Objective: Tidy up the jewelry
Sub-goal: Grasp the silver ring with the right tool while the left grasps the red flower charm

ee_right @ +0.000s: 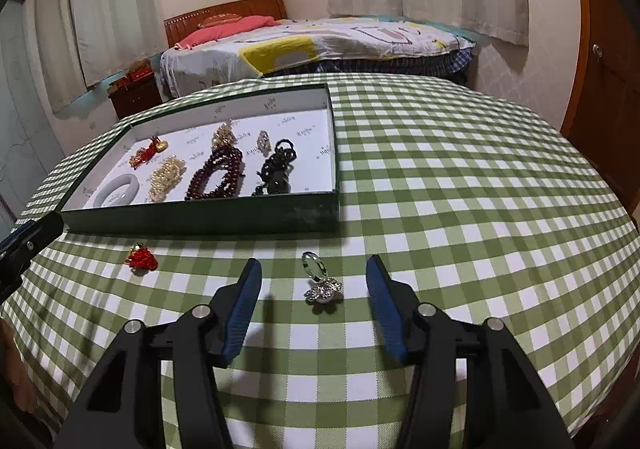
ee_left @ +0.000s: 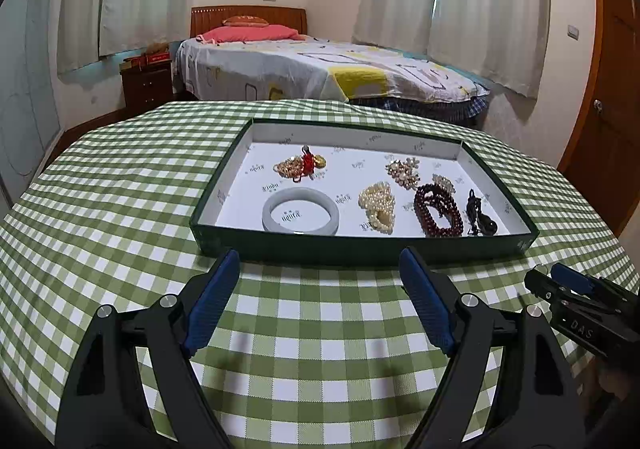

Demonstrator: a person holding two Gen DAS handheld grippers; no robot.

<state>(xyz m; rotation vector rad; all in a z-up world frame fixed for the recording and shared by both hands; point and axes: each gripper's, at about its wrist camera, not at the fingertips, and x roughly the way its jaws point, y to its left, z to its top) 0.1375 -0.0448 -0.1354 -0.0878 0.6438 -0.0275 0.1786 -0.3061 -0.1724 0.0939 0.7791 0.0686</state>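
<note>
The right gripper (ee_right: 314, 305) stands wide and holds nothing, its blue pads either side of a sparkly ring (ee_right: 322, 283) that lies on the counter (ee_right: 460, 209) just in front of the tray (ee_right: 208, 215) — lined up, I judge, so that one closing pinch takes it. The left gripper (ee_left: 320, 301) is wide too and empty, parked before the tray's near wall, probably waiting its turn. A red charm (ee_right: 142, 259) lies on the checked cloth near the tray's front edge, well left of the ring. Inside the tray most of the jewelry sits sorted already — a pale bangle (ee_left: 301, 211) at the front, a pearl string (ee_left: 378, 207), dark red beads (ee_left: 438, 209) and a black piece (ee_left: 480, 215) toward its right side.
</note>
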